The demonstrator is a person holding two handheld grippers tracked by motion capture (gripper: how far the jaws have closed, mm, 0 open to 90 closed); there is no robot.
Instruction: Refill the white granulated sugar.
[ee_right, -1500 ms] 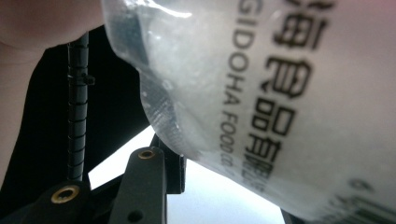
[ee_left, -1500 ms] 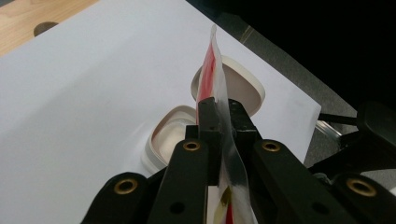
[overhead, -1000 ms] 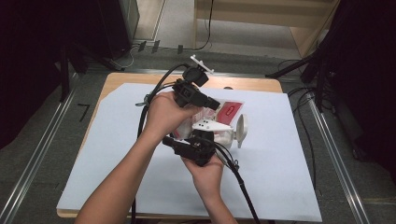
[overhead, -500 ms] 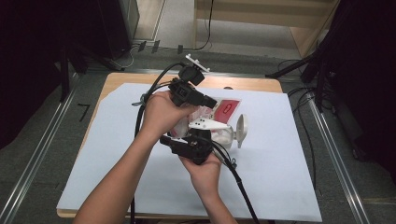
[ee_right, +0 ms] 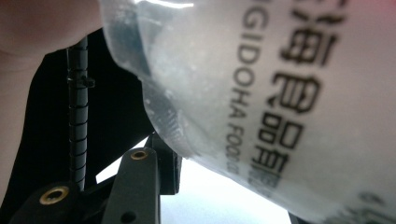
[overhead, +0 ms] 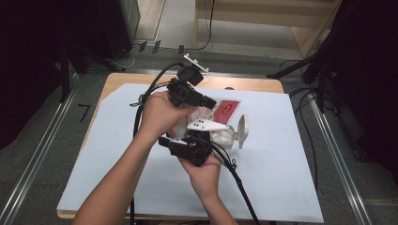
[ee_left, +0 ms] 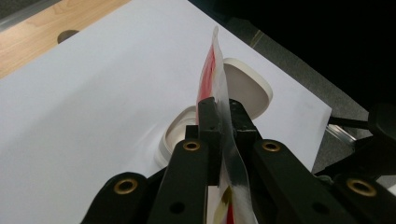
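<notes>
A clear and red plastic packet (overhead: 220, 110) with printed lettering is pinched by its edge in my left gripper (overhead: 206, 101), which is shut on it above the table. In the left gripper view the packet (ee_left: 215, 70) stands on edge between the closed pads (ee_left: 222, 112), over the jar's open mouth (ee_left: 175, 133). My right gripper (overhead: 217, 137) holds a small clear jar (overhead: 228, 137) with its white flip lid (overhead: 242, 131) swung open. The packet (ee_right: 261, 93) presses close against the right gripper view, hiding the jar; one black finger (ee_right: 161, 172) shows beneath it.
A white sheet (overhead: 281, 178) covers the wooden table (overhead: 253, 83), which has a small hole near its far edge. Black cables (overhead: 239, 183) trail from both grippers. Metal rails (overhead: 338, 159) run along both sides on the floor.
</notes>
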